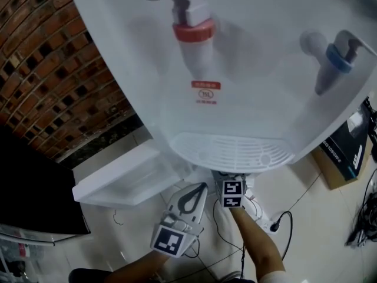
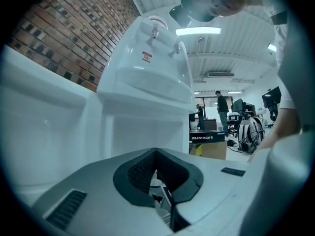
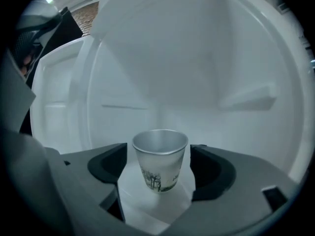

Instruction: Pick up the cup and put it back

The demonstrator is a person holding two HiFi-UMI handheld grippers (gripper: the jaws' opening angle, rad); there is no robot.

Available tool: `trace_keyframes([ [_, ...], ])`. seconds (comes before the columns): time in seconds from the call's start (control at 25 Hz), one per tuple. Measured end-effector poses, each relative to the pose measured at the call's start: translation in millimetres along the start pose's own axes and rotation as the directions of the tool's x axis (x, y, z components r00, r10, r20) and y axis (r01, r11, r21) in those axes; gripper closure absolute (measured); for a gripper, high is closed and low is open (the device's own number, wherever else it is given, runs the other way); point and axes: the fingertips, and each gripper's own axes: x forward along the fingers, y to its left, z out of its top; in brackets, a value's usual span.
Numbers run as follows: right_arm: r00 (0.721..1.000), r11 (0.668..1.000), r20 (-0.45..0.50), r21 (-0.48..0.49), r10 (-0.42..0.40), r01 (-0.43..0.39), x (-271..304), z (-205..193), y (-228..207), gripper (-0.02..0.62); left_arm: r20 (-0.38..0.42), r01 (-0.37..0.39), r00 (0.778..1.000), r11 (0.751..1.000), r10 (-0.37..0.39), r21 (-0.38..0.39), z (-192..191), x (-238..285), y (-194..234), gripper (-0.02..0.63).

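We see our right gripper [image 3: 161, 175] with its jaws spread wide, the dark, scooped rubber pads [image 3: 109, 164] standing clear on either side of the cup [image 3: 160, 156] and not pressing on it. The cup is small and tapered, with a rolled rim, a dull silvery inside and a frosted wall printed with a dark tree. It stands upright on a smooth white shelf [image 3: 147, 208] inside the cabinet of the water dispenser [image 1: 247, 69]. Our left gripper [image 1: 189, 200] has its jaws closed together to a point with nothing in them; its pads are finely ribbed. The cabinet's flat white door [image 1: 118, 184] hangs open. Above it the glossy moulded plastic body carries a slotted, curved drip grille [image 1: 232, 151], a red tap [image 1: 193, 28] and a blue tap [image 1: 336, 58]. A rough brick wall [image 1: 53, 69] stands on the left.
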Motion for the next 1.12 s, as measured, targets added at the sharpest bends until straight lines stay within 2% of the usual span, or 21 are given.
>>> trace_keyframes([
  [0.16,1.0,1.0,-0.015,-0.003,-0.012,0.012,8.4,-4.5,-2.1,0.186,0.011,-0.017,1.0,1.0,0.017,0.001,3.4,-0.4,8.3,0.612],
  [0.32,0.999,0.999,-0.028,-0.03,-0.02,0.019,11.4,-7.1,-4.8,0.249,0.004,-0.017,1.0,1.0,0.017,0.014,4.0,-2.3,11.7,0.612],
  [0.52,1.0,0.999,-0.02,-0.03,-0.012,0.012,2.3,3.5,-3.6,0.252,0.01,-0.032,0.999,0.999,0.032,0.014,7.6,-0.5,18.6,0.612],
  [0.88,0.995,0.995,-0.006,0.004,0.098,-0.098,-84.4,52.8,30.2,0.253,0.05,-0.032,0.998,0.999,0.031,0.023,15.8,7.7,15.5,0.612],
  [1.12,0.993,0.993,0.01,0.024,0.116,-0.116,-142.9,100.0,33.0,0.253,0.06,-0.016,0.998,0.999,0.014,0.03,19.9,16.2,7.6,0.612],
])
